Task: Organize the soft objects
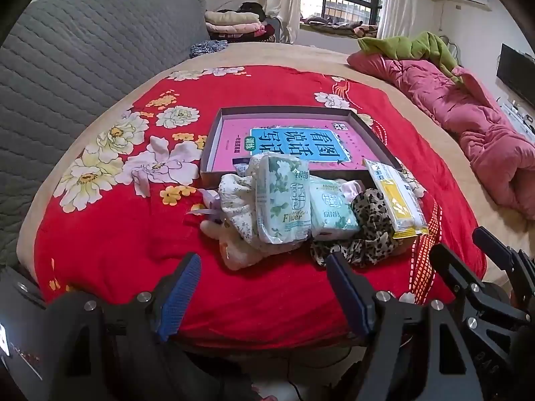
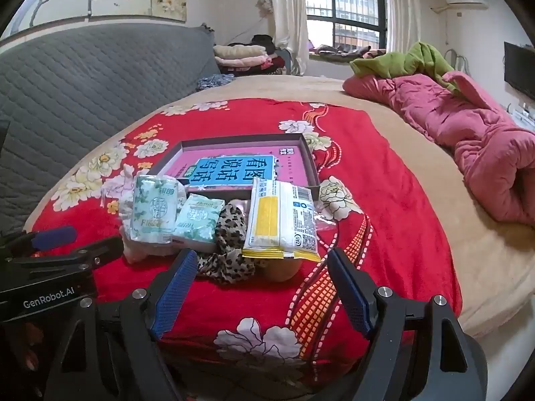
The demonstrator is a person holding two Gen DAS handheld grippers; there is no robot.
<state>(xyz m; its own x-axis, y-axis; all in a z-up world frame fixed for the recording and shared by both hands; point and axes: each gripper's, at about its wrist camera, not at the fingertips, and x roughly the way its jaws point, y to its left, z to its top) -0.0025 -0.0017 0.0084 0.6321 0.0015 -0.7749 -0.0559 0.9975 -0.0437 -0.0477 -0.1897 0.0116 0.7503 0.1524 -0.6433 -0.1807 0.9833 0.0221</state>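
A pile of soft things lies on the red floral blanket (image 1: 110, 267) in front of a shallow open box (image 1: 214, 143) with a pink book inside. The pile holds a large green tissue pack (image 1: 279, 200), a small tissue pack (image 1: 331, 209), a leopard-print cloth (image 1: 367, 234), a yellow-and-white packet (image 1: 398, 197) and a floral cloth (image 1: 234, 200). The same pile shows in the right wrist view: large pack (image 2: 152, 209), small pack (image 2: 197, 219), leopard cloth (image 2: 227, 247), packet (image 2: 281, 220), box (image 2: 307, 157). My left gripper (image 1: 264, 267) is open and empty, just short of the pile. My right gripper (image 2: 260, 264) is open and empty before the packet.
A grey quilted headboard (image 1: 77, 67) runs along the left. A pink quilt (image 1: 468, 123) with a green blanket (image 1: 418, 46) lies at the right. Folded clothes (image 1: 234, 23) are stacked by the window. The right gripper shows at the left view's edge (image 1: 468, 267).
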